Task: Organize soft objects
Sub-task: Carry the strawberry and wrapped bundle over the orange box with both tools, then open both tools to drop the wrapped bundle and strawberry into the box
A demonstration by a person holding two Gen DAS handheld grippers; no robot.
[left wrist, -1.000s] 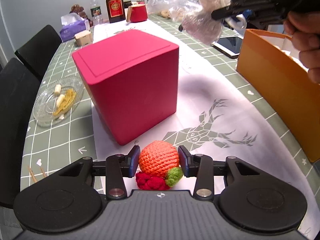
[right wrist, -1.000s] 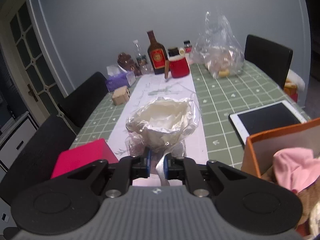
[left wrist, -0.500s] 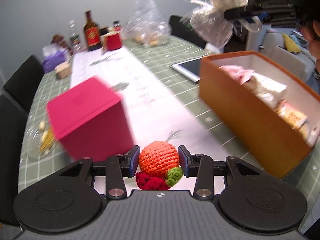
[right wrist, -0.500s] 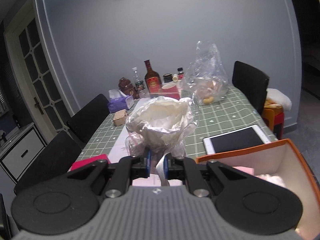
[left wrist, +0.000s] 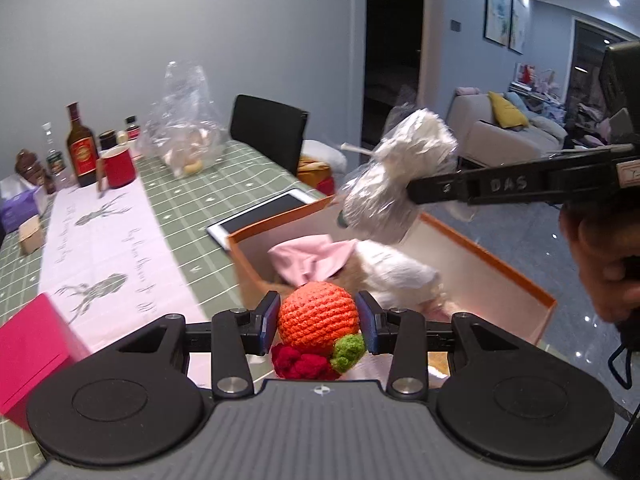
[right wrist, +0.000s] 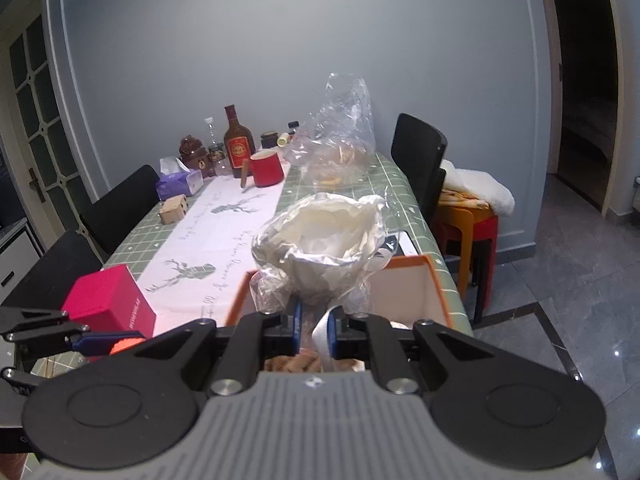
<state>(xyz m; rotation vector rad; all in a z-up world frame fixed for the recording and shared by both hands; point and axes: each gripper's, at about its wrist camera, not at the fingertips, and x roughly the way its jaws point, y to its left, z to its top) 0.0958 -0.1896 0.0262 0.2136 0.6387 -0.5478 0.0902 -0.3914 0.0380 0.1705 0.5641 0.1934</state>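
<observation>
Left tool [left wrist: 318,322] clamped on orange crochet ball [left wrist: 318,316] w/ red and green crochet bits hanging under it, pads touching both sides, held up over near end of orange box [left wrist: 500,272]. Right tool [right wrist: 312,322] nearly closed, pinching neck of plastic-wrapped white soft item [right wrist: 320,240]; seen from left cam as wrapped bundle [left wrist: 396,184] held in air above the box by long black fingers [left wrist: 480,188], person's hand [left wrist: 600,256] at far right. Box open, white inside, holds pink cloth [left wrist: 312,260] plus white/tan plush stuff beside it. Box sits at edge of green checked surface [left wrist: 208,224] w/ white deer-print runner [left wrist: 104,248]. Tablet [left wrist: 264,216] just behind box, touching or nearly, can't tell. Magenta box [right wrist: 108,304] on runner, left of orange box, apart from it. Far end of surface: red mug [right wrist: 266,168], liquor bottle [right wrist: 238,142], clear plastic bag [right wrist: 340,132], purple tissue pack [right wrist: 178,182], small wooden block [right wrist: 173,209]. Black chairs around; stacked stools beyond right edge.
</observation>
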